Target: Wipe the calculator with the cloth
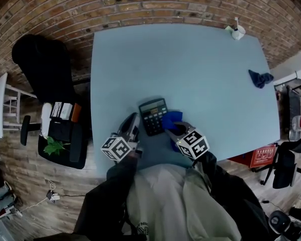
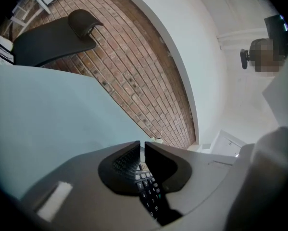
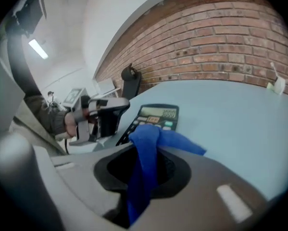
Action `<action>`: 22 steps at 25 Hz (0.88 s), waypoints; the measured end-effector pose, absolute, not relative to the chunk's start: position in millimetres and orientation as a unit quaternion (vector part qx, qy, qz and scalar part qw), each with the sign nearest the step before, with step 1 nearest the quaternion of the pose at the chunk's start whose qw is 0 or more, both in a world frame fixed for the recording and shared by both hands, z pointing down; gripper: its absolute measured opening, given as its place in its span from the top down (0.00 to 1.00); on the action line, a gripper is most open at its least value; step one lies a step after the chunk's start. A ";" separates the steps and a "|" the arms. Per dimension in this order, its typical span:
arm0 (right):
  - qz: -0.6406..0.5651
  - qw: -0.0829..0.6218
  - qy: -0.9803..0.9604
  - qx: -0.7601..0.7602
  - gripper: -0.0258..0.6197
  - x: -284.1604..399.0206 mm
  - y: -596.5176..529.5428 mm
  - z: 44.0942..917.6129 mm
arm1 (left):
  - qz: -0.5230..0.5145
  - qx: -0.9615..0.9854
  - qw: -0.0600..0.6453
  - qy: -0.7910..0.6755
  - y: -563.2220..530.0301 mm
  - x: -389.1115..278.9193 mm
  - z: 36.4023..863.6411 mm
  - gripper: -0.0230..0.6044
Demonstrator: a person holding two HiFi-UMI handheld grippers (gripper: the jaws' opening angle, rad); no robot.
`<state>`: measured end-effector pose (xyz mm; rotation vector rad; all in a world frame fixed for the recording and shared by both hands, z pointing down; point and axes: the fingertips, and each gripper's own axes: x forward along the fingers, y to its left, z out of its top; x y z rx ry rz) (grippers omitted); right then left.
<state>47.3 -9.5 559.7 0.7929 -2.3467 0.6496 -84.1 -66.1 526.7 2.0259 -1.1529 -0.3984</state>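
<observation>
A black calculator [image 1: 154, 115] lies near the front edge of the pale blue table [image 1: 200, 69]. My left gripper [image 1: 134, 121] reaches it from the left, its jaws closed on the calculator's left edge. In the left gripper view the keys of the calculator [image 2: 149, 192] show in the slit between the jaws of the left gripper [image 2: 142, 146]. My right gripper [image 1: 174, 130] is shut on a bright blue cloth [image 1: 173, 119] that rests against the calculator's right side. In the right gripper view the cloth [image 3: 147, 146] hangs from the right gripper [image 3: 151, 152] just before the calculator [image 3: 156, 114], with the left gripper [image 3: 103, 112] beyond.
A second, dark blue cloth [image 1: 261, 78] lies crumpled at the table's right edge. A small white object [image 1: 237, 32] stands at the far right corner. A black chair [image 1: 42, 64] and a seat with small items [image 1: 62, 132] are left of the table, with a brick wall [image 1: 140, 4] behind.
</observation>
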 end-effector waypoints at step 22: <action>0.337 0.187 -0.865 0.321 0.85 72.0 -36.7 528.7 | 0.043 0.892 0.195 -0.405 -79.0 -24.8 529.3 0.66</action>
